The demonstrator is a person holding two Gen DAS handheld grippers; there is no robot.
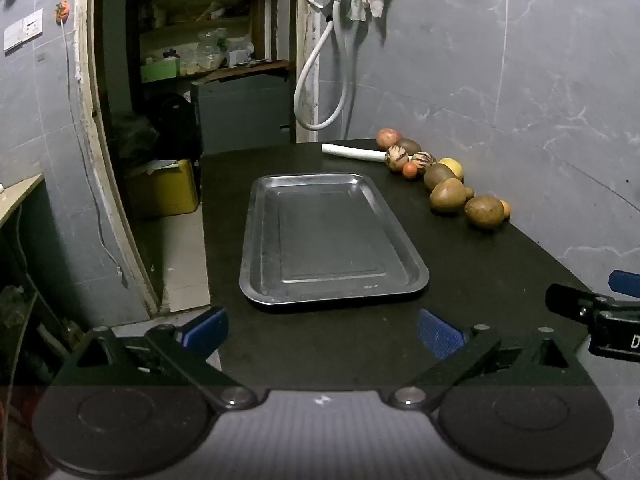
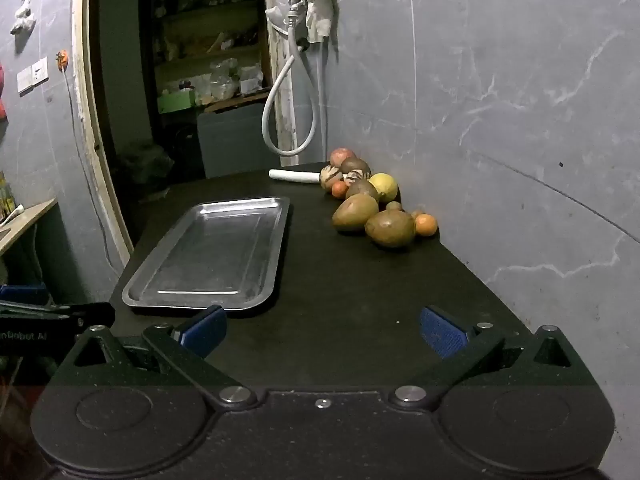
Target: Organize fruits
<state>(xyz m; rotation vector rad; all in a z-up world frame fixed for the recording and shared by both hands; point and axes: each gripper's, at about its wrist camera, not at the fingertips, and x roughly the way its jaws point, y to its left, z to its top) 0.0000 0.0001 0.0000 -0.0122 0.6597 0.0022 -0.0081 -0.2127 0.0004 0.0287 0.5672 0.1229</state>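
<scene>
Both tools stood fully open and held nothing. The left tool [image 1: 322, 334] pointed at the steel tray [image 1: 256, 240] directly ahead on the black counter [image 1: 480, 272]. Ahead of the right tool [image 2: 323, 334], the fruits [image 2: 390, 228] lay in a row along the wall, the tray ahead-left

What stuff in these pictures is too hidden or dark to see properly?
- Small orange fruit: left wrist view, mostly behind a brown oval fruit.
- Dark shelves through the doorway: both views, contents too dim and blurry.
- White tube's far end: right wrist view, hidden behind striped round fruit.
- Silver metal tray: nothing hidden, bare.
</scene>
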